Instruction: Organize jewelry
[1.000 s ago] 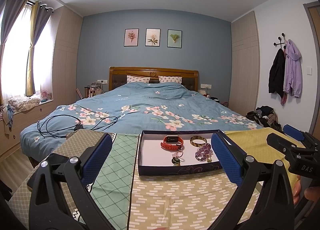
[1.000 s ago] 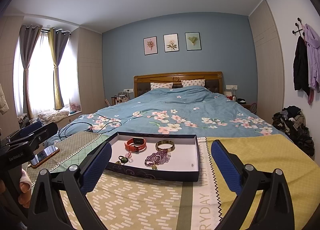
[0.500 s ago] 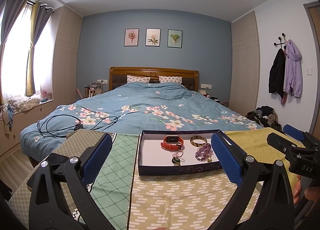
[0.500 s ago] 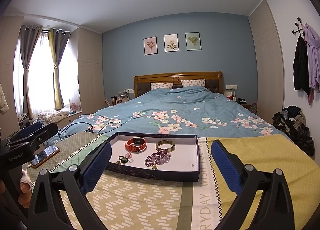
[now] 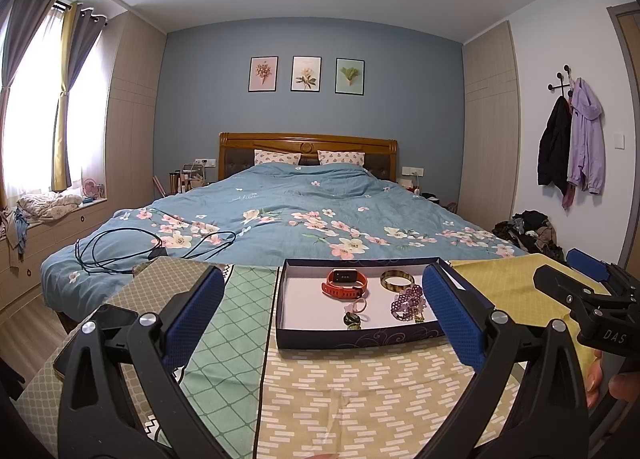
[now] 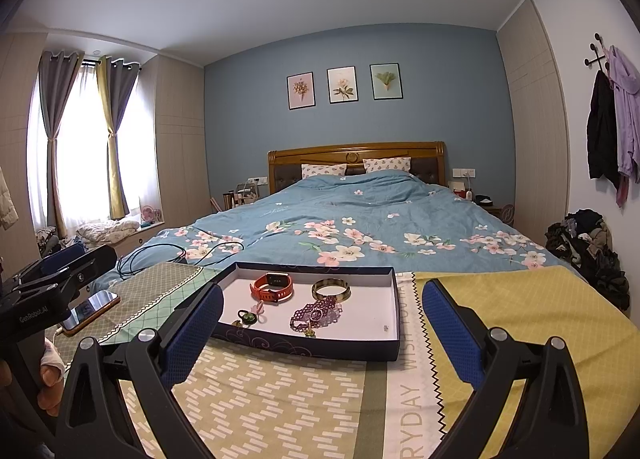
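Observation:
A dark blue tray [image 5: 360, 337] [image 6: 312, 347] with a white floor stands on the cloth-covered table. In it lie an orange watch [image 5: 345, 283] [image 6: 273, 287], a brown bangle [image 5: 397, 281] [image 6: 331, 288], a purple bead bracelet [image 5: 408, 302] [image 6: 317, 313], and a small pink ring [image 5: 359, 305] with a green charm [image 5: 352, 319] [image 6: 247, 316]. My left gripper [image 5: 322, 323] is open and empty, held short of the tray. My right gripper [image 6: 322, 333] is open and empty, also short of the tray. Each gripper shows at the edge of the other's view.
A phone [image 6: 89, 311] lies on the table's left part. Patterned cloths [image 5: 352, 391] cover the table. Behind it stands a bed [image 5: 288, 219] with a black cable [image 5: 132, 247] on the quilt. A clothes pile [image 6: 588, 251] lies at the right wall.

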Motion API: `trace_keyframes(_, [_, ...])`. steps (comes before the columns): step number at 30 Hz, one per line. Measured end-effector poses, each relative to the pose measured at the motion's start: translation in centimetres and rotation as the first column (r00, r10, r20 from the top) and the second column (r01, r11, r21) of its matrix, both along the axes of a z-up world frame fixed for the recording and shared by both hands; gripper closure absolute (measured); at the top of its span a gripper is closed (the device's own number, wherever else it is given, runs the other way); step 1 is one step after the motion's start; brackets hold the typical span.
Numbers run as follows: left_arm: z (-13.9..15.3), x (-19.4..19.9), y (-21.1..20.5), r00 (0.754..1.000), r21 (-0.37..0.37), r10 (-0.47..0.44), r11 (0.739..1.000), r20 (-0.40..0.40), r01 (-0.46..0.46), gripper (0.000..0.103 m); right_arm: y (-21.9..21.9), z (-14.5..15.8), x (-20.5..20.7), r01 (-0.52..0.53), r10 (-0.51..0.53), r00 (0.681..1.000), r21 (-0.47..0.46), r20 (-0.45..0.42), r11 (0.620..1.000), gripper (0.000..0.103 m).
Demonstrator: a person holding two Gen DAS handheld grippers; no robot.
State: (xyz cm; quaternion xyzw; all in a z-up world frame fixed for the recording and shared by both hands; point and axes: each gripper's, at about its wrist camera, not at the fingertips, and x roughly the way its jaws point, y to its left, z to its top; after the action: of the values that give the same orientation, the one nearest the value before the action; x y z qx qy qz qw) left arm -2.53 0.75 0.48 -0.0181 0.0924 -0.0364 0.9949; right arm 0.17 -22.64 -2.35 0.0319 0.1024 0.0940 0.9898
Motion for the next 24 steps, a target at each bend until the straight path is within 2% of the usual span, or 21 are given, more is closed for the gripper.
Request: trace_keyframes(24, [-0.34, 0.1, 0.06, 1.0, 0.001, 0.003, 1.0, -0.003, -0.003, 0.005, 0.11, -0.13, 0.11, -0.002, 0.002, 1.0, 0.0, 0.0, 1.0, 0.007])
